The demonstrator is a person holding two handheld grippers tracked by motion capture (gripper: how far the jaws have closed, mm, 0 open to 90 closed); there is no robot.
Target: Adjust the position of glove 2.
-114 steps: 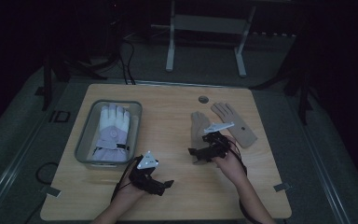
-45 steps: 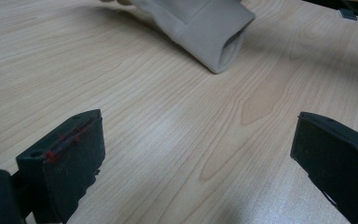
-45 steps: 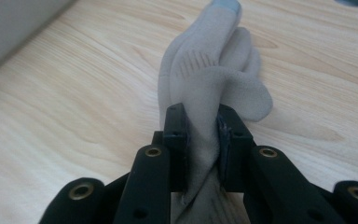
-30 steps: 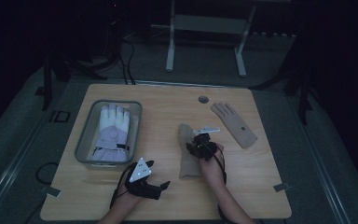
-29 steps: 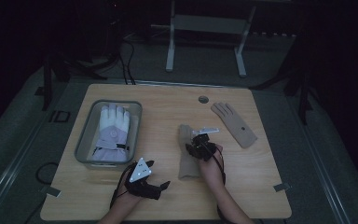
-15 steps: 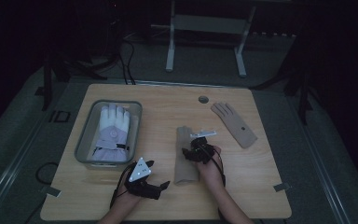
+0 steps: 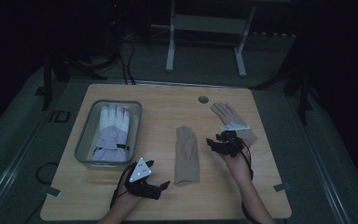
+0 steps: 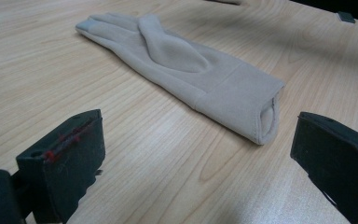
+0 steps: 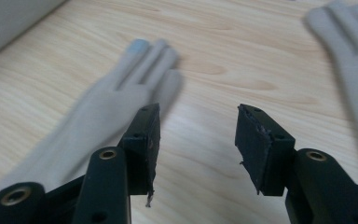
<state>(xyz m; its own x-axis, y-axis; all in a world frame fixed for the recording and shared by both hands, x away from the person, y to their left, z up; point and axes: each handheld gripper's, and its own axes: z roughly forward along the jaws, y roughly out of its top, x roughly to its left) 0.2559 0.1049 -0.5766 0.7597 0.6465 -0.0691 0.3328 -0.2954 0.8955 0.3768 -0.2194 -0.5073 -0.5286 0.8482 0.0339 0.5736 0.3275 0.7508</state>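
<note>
A beige glove (image 7: pixel 187 155) lies flat in the middle of the table, fingers pointing away from me. Its cuff (image 8: pixel 256 112) lies just ahead of my left gripper (image 7: pixel 157 173), whose jaws stand wide open (image 8: pixel 198 126) and touch nothing. A second beige glove (image 7: pixel 226 114) lies at the far right. Between the two gloves my right gripper (image 7: pixel 218 142) hovers a little above the wood. Its jaws (image 9: pixel 198 116) have just been opening and nothing is between them. The middle glove (image 9: pixel 112 102) shows to its left, the other glove (image 9: pixel 349 42) at the upper right.
A grey tray (image 7: pixel 86 140) at the left of the table holds a white and lavender glove (image 7: pixel 112 128). A small round grommet (image 7: pixel 203 99) sits near the far edge. Cables and a metal stand are on the floor beyond the table.
The right gripper was shut on the middle glove; it has let go, opened, and moved right and slightly up, off the glove. The glove lies still. The left gripper has not moved.
</note>
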